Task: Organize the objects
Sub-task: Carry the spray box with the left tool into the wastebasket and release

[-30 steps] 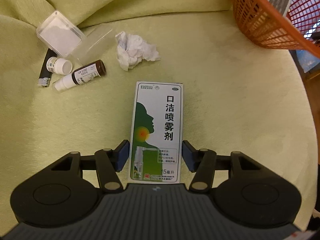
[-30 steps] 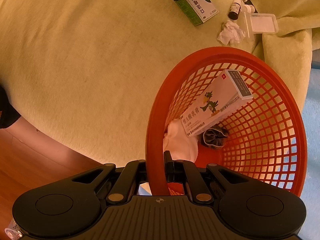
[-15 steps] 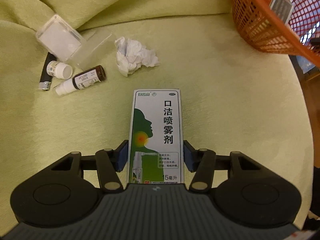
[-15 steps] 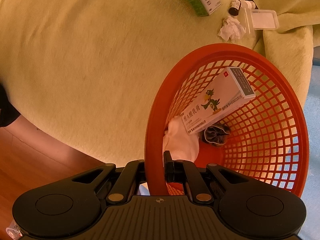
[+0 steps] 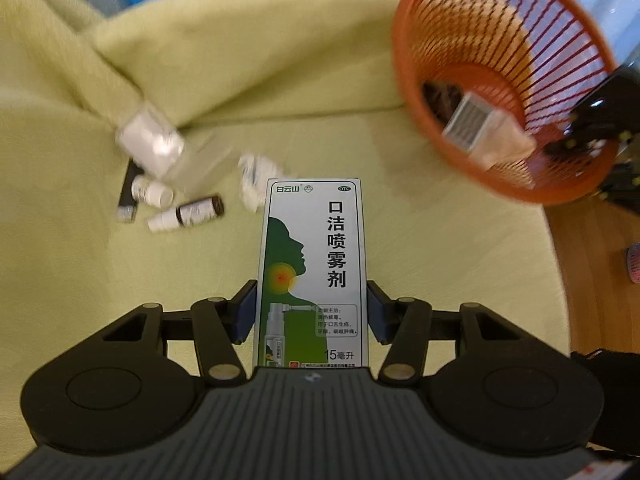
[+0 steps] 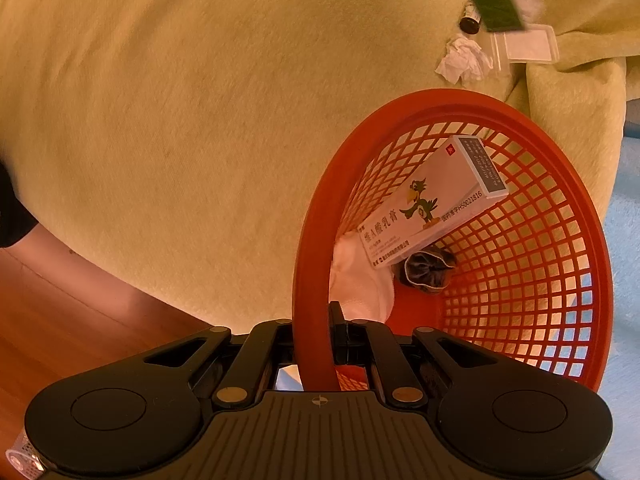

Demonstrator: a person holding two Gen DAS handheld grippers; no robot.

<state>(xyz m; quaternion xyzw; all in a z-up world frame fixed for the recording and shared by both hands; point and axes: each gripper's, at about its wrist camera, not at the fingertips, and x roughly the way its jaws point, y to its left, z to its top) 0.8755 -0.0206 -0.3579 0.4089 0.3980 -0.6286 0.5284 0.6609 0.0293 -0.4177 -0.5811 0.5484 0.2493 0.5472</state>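
Here, the left claw [image 5: 311, 312] grips the lower sides of a green-and-white spray box [image 5: 314, 264], held above the yellow-green blanket [image 5: 420, 248]. The right claw [image 6: 316, 344] is clamped on the rim of the orange basket [image 6: 560, 184], which holds a white medicine box [image 6: 432, 204]. Beyond lie a crumpled tissue [image 6: 464, 60] and small bottles [image 5: 188, 214].
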